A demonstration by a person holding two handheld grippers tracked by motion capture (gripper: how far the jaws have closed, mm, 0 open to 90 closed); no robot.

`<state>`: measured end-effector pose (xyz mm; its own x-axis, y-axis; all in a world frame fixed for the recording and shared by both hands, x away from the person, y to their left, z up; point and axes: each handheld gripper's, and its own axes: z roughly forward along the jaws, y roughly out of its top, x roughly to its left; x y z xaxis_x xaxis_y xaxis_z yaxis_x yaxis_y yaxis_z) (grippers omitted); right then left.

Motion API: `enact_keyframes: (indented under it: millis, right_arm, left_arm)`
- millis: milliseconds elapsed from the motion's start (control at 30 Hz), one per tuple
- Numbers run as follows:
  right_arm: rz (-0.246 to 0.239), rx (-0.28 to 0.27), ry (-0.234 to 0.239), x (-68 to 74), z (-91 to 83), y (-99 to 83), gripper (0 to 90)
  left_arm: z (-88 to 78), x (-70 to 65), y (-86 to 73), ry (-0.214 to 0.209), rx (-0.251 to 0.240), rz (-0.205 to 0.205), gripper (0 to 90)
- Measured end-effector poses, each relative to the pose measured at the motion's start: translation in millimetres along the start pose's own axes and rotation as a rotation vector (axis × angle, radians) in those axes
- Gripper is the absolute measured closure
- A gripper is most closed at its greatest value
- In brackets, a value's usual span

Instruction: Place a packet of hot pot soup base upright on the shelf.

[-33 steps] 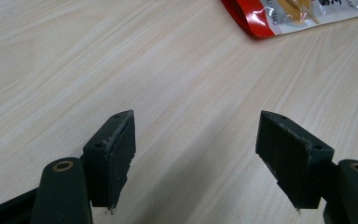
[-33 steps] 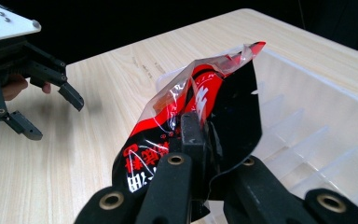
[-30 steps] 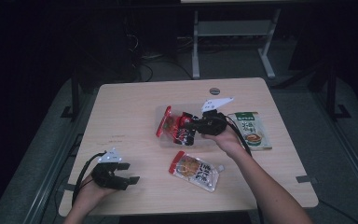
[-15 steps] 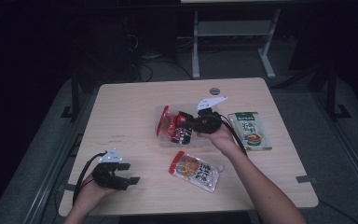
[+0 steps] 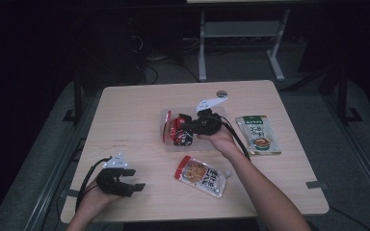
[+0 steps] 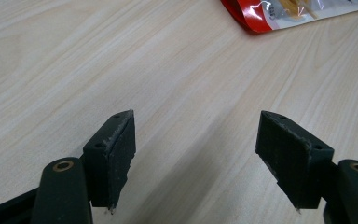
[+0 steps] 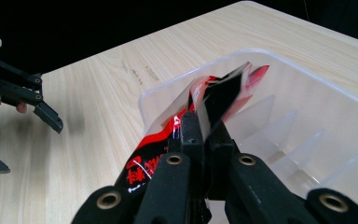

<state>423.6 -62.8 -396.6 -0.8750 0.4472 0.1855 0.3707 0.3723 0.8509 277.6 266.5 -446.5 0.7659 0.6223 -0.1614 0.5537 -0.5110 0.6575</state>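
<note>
You are holding the right gripper over the clear plastic tray near the middle of the pale wooden table, its jaws pressed together on the edge of a red and black glossy snack packet. In the right gripper view that packet is standing tilted between the jaws, its upper end leaning over the tray's rim and ribbed inside, its lower end hanging on the near side of the jaws. In the high view the packet is sitting within the tray's outline.

You are resting the left gripper at the near left corner of the table, its jaws standing wide apart with bare wood between them.

A red-topped clear pouch of yellowish snacks is lying flat on the table, nearer you than the tray, and a green-topped flat pouch is lying well to the tray's right. A small round grey disc is sitting near the table's far edge.
</note>
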Motion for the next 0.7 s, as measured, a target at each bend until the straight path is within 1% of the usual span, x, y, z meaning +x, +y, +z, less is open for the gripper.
enact_keyframes:
  millis: [33,67,133,167,200,300,367,500,600,700]
  right_arm:
    - [-0.002,0.002,0.001,0.2,1.7,0.1,88.4]
    - [-0.002,0.005,0.004,0.6,3.6,0.2,88.4]
    - [-0.014,0.007,0.002,0.2,7.4,-0.1,88.4]
    - [-0.004,0.006,0.007,1.0,9.0,0.0,88.4]
    - [-0.014,0.007,0.004,0.3,10.0,-0.2,88.4]
    - [-0.016,0.004,0.004,-0.1,13.1,0.1,88.1]
    - [-0.006,0.004,0.009,1.0,15.0,0.3,87.8]
    - [-0.009,0.002,0.010,0.7,16.7,0.6,86.7]
    - [0.008,-0.002,0.012,0.1,17.1,0.2,82.1]
    - [0.001,0.000,0.004,1.4,19.1,-0.2,77.4]
  left_arm:
    - [0.0,0.0,0.0,-0.001,-0.001,-0.002,28.0]
    - [-0.5,0.7,0.1,0.001,0.006,0.007,28.0]
    - [-0.6,0.8,-0.1,0.001,0.004,0.005,28.0]
    - [-0.7,0.8,-0.1,0.001,0.005,0.005,28.0]
    - [-0.7,0.8,-0.1,0.001,0.005,0.004,28.0]
    - [-0.4,0.8,-0.3,-0.001,0.007,0.005,28.0]
    - [0.2,0.7,-0.6,-0.004,0.010,0.003,28.0]
    - [0.5,0.9,-0.7,-0.005,0.012,0.004,28.0]
    - [0.6,0.9,-0.7,-0.006,0.017,0.006,28.1]
    - [1.3,0.5,-0.9,-0.008,0.015,0.001,28.1]
